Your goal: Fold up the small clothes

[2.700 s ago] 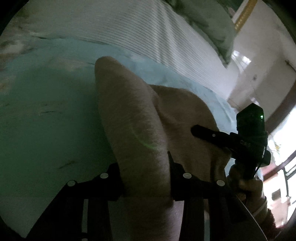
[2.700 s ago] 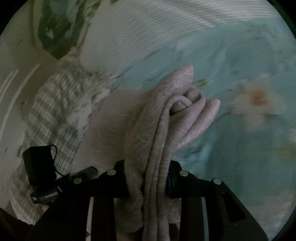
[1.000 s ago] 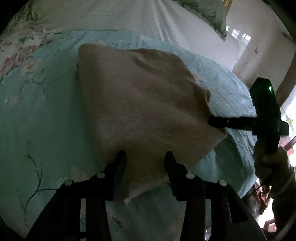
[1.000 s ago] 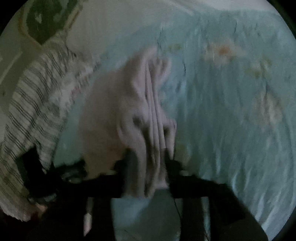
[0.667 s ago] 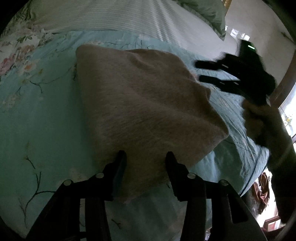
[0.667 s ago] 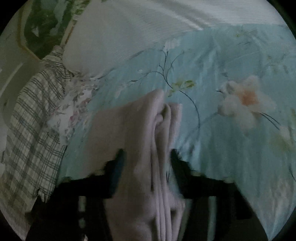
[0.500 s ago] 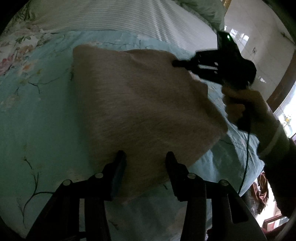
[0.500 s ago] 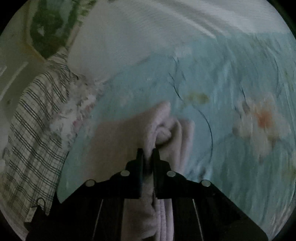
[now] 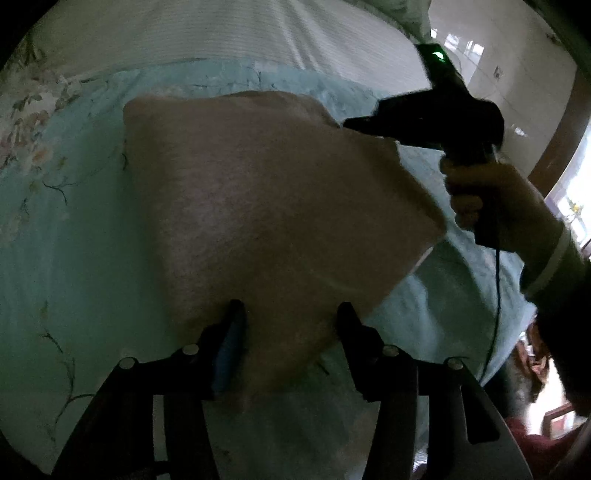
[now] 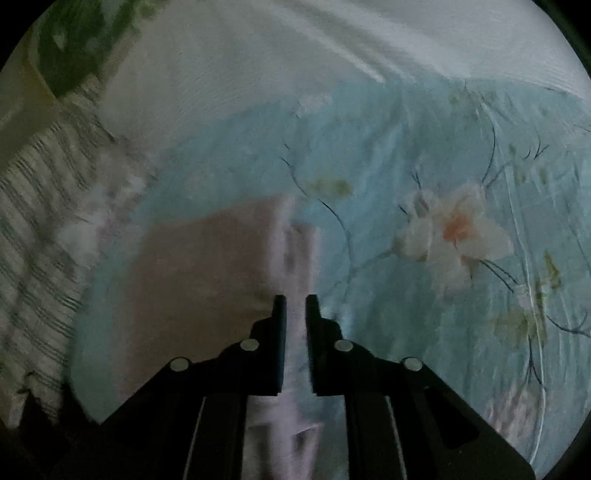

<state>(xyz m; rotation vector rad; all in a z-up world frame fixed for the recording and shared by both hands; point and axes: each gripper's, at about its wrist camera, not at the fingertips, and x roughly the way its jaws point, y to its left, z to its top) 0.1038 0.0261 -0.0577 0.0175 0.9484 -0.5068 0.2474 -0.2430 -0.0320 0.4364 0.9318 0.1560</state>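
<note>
A folded pinkish-beige garment [image 9: 266,206] lies on the light blue floral bedsheet [image 9: 74,258]. My left gripper [image 9: 290,314] is open, its fingers standing either side of the garment's near corner. My right gripper [image 10: 294,310] has its fingers close together on the edge of the garment [image 10: 207,266]. In the left wrist view the right gripper [image 9: 354,123] shows at the garment's far right edge, held by a hand [image 9: 480,195]; its tips are hidden there by the cloth.
A white striped pillow or cover [image 9: 221,33] lies behind the garment. A plaid cloth [image 10: 33,206] lies at the left in the right wrist view. The bed's edge [image 9: 498,332] drops off at the right, with the room floor beyond.
The garment went from held bunched in both grippers to lying flat. My left gripper opened. My right gripper let go, moved to the garment's far edge and closed there.
</note>
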